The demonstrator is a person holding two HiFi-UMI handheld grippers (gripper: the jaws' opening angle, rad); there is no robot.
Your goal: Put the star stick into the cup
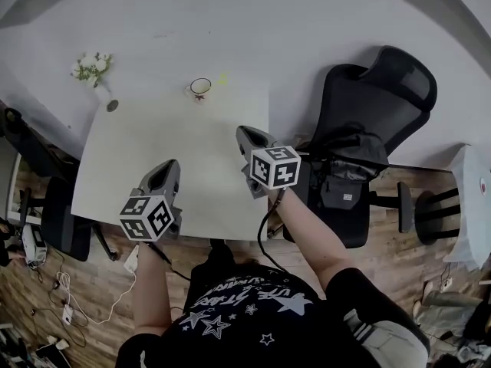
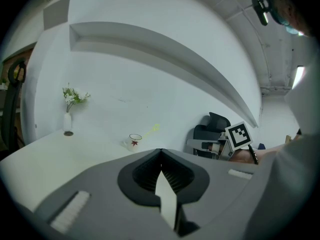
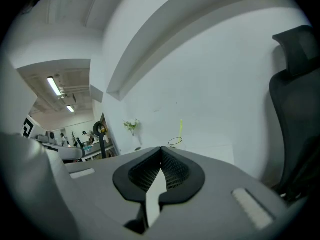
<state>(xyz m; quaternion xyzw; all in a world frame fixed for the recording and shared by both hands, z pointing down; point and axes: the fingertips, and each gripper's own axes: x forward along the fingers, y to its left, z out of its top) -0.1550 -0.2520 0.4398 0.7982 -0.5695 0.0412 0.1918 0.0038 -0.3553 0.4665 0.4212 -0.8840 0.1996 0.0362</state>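
The cup [image 1: 200,87] is small, with a dark rim and a red leaf mark, and stands at the far edge of the white table [image 1: 153,144] by the wall. The pale yellow-green star stick [image 1: 221,78] shows just to its right; I cannot tell whether it touches the cup. The left gripper view shows the cup [image 2: 134,141] and stick [image 2: 154,129] far ahead, as does the right gripper view, with cup [image 3: 175,142] and stick [image 3: 180,126]. My left gripper [image 1: 165,167] hovers over the table's near part, shut and empty. My right gripper [image 1: 247,134] is at the table's right edge, shut and empty.
A white vase of flowers [image 1: 93,67] stands at the table's far left corner. A black office chair [image 1: 368,136] with a bag on it sits right of the table. Another chair [image 1: 57,221] and cables lie on the wooden floor at left.
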